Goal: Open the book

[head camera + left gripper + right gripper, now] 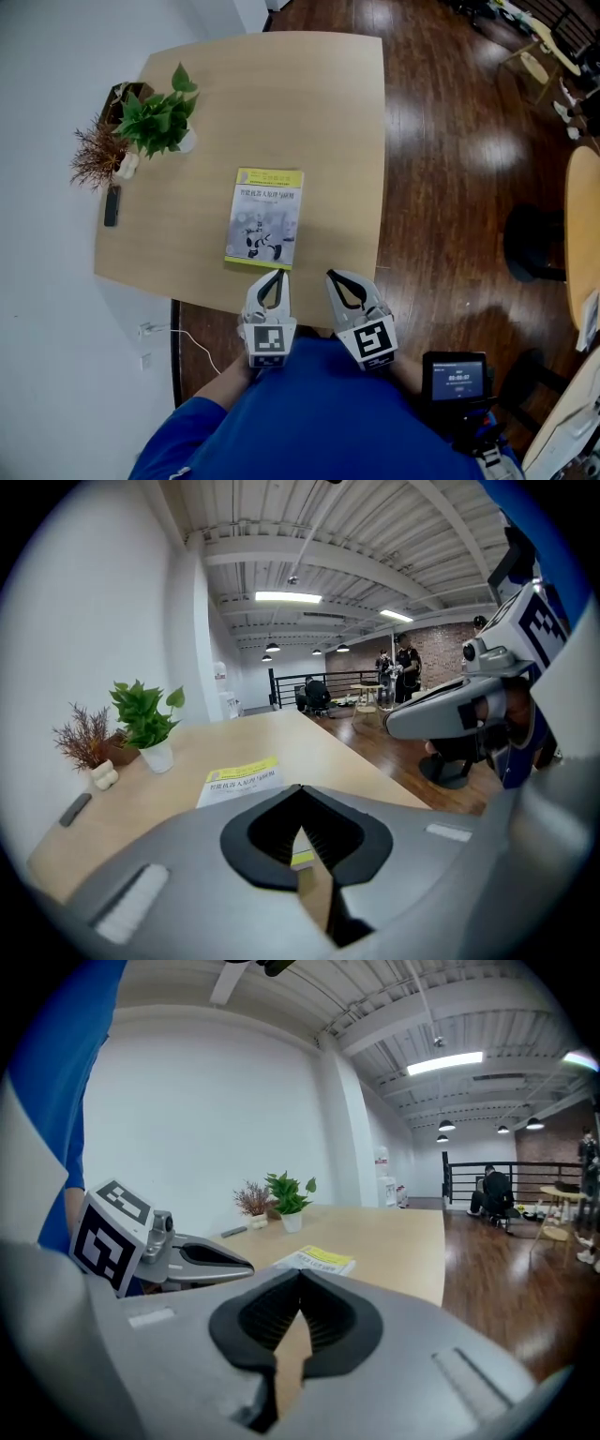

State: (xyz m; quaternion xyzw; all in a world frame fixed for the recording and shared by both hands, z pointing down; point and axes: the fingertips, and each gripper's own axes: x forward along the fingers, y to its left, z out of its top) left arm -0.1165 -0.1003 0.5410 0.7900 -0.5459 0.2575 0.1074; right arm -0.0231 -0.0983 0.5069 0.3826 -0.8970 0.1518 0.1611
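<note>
Jaws on both grippers are clenched with nothing in them: the left gripper (273,274) and the right gripper (335,276) each show their tips pressed together in their own views. The book (265,217) lies closed and flat, cover up, on the bench (281,103). Its near edge is just ahead of the left jaws, and ahead and to the left of the right jaws. No view shows whether the left tips touch it.

From here the main risk, as I judge it, is sliding rather than opening. The book looks thin and the bench smooth, so a clenched tip nudged against an edge would likely push the whole book away from the jaws, toward the plant (159,117) far ahead and to the left. Unless one gripper pins the book down, the other has nothing to lever against.

A second risk is the catch itself. Clenched jaws cannot pinch the cover, and a blunt tip may dig under several pages or under the whole book instead of the cover alone.

A third risk is that the book sits close to the bench edge nearest the jaws, so dragging it back could tip it off. A cover lifted only partway may also flop shut.
</note>
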